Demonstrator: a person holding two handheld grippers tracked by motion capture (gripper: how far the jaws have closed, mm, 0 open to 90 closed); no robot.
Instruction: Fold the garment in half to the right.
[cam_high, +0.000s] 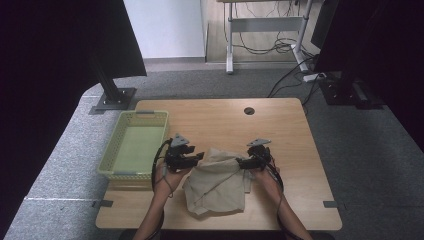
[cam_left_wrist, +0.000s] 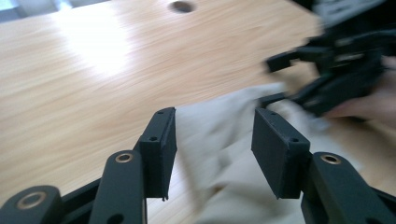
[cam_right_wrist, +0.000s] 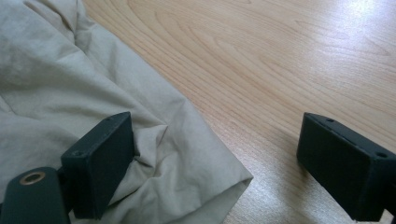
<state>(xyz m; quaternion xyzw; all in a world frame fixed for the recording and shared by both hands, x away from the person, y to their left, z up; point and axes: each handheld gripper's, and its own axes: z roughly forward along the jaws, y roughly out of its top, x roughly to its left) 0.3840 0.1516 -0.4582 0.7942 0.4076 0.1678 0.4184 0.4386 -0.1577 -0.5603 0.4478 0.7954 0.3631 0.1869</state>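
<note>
A crumpled beige cloth (cam_high: 217, 185) lies on the wooden table (cam_high: 225, 120), toward its front edge. My left gripper (cam_high: 199, 157) hovers at the cloth's upper left corner; in the left gripper view its jaws (cam_left_wrist: 214, 116) stand apart above the cloth (cam_left_wrist: 224, 154), pressing on nothing. My right gripper (cam_high: 240, 161) sits at the cloth's upper right edge. In the right gripper view it (cam_right_wrist: 215, 126) is wide open: the left pad rests against the cloth (cam_right_wrist: 70, 93), whose corner lies between the jaws, and the other pad stands over bare wood. The left gripper view also shows the right gripper (cam_left_wrist: 270, 81), blurred.
A light green plastic basket (cam_high: 145, 113) stands empty at the table's left edge, just left of my left hand. A round cable hole (cam_high: 249, 110) is at the table's far middle. Black stands and cables sit on the grey floor beyond.
</note>
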